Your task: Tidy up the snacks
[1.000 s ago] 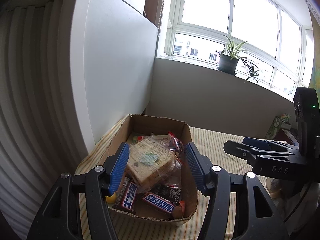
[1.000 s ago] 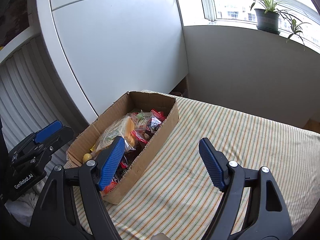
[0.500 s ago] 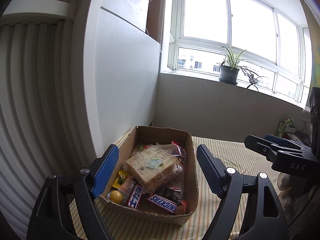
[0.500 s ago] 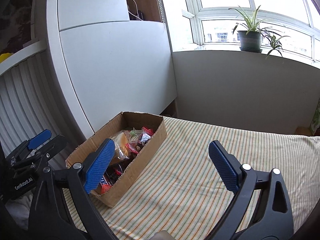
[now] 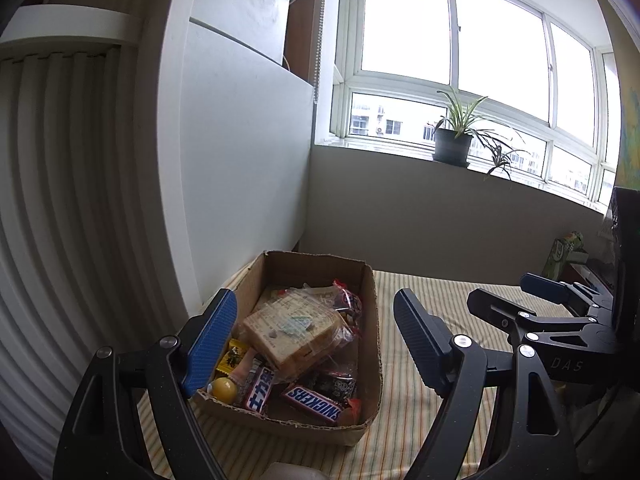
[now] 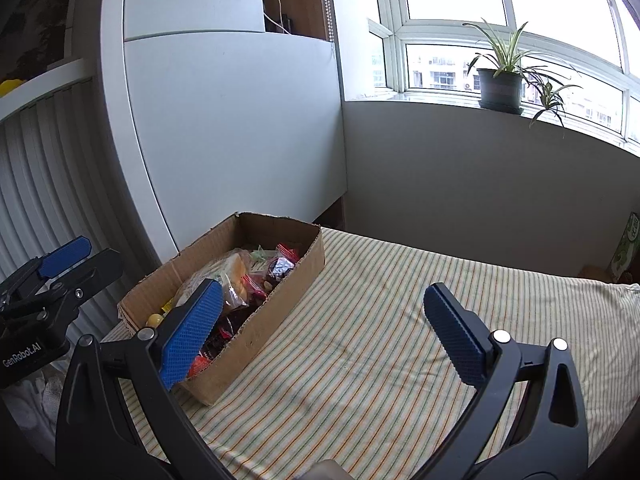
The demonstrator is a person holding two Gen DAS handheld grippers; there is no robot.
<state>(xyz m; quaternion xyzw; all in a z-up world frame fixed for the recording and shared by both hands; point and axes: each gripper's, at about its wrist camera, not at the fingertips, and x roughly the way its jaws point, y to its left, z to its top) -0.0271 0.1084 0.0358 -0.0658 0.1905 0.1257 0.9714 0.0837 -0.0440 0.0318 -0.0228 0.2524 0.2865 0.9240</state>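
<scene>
While the cardboard box [image 5: 370, 360] sits on the striped bed [image 6: 400, 340] at about 7 o'clock in the left view, it is full of snacks: a bagged sandwich [image 5: 294, 330] on top, a Snickers bar [image 5: 316, 398] and a yellow ball [image 5: 224, 389] near its front edge. The left tool [image 5: 312, 334] is spread wide with nothing in it, one finger on each side of the box. The right tool [image 6: 322, 328] is spread wide and empty too, over the bare bed, with the box at its 10 o'clock and a potted plant [image 6: 502, 84] on the sill at 1 o'clock.

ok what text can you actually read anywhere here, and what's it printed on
"SNICKERS": candy bar in the cardboard box.
"DAS": right hand-held gripper.
"GenRobot.AI": left hand-held gripper.
Chinese characters on a blue-and-white bar and a yellow packet; green carton too blurred.
</scene>
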